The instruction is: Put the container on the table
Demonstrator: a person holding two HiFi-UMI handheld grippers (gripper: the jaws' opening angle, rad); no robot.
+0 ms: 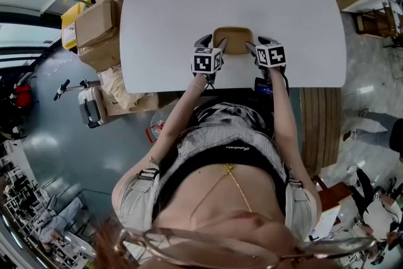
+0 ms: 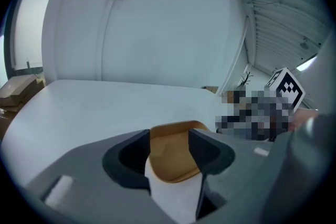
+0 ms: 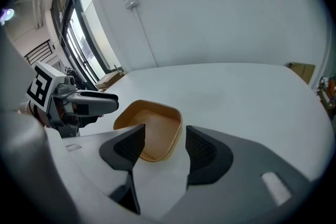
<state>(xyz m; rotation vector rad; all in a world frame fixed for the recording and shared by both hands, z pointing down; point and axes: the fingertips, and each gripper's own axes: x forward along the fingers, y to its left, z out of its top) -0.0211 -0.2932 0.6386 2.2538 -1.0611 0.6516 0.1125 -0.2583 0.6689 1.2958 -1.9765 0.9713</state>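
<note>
**Position.** The tan container point(image 1: 233, 38), a shallow square dish with rounded corners, lies on the white table point(image 1: 170, 22) near the person's edge. It appears to sit flat and looks empty. It lies between the two tools, with the left tongs point(image 1: 214, 45) at its left side and the right tongs point(image 1: 257, 45) at its right.

**Tongs.** In the left gripper view the left tongs point(image 2: 169, 137) are released. The jaws stand apart, the container point(image 2: 170, 160) shows through the gap, and bare table shows in front of it. In the right gripper view the right tongs point(image 3: 164, 134) are likewise released. One corner of the container point(image 3: 149, 131) lies in the gap, and a strip of table shows between its rim and the outer jaw. Neither tool clamps anything.

**Step in hand (judgement).** The placing looks all but done, and what remains is to clear the tools.
- Keep both pairs of jaws wide.
- Draw each tool straight back toward the person along its own line.
- Lift only once the tips are past the rim.

The main risk is a sideways sweep or uneven withdrawal. Either could catch the thin rim and slide or tip the light dish toward the table edge.

**Markings.**
- The container carries no visible label.
- Each tool's cube bears black-and-white square markers, not text.
- A line of script on the person's top is too small to read.
- The cardboard boxes point(image 1: 94, 23) beside the table show no legible print.
</note>
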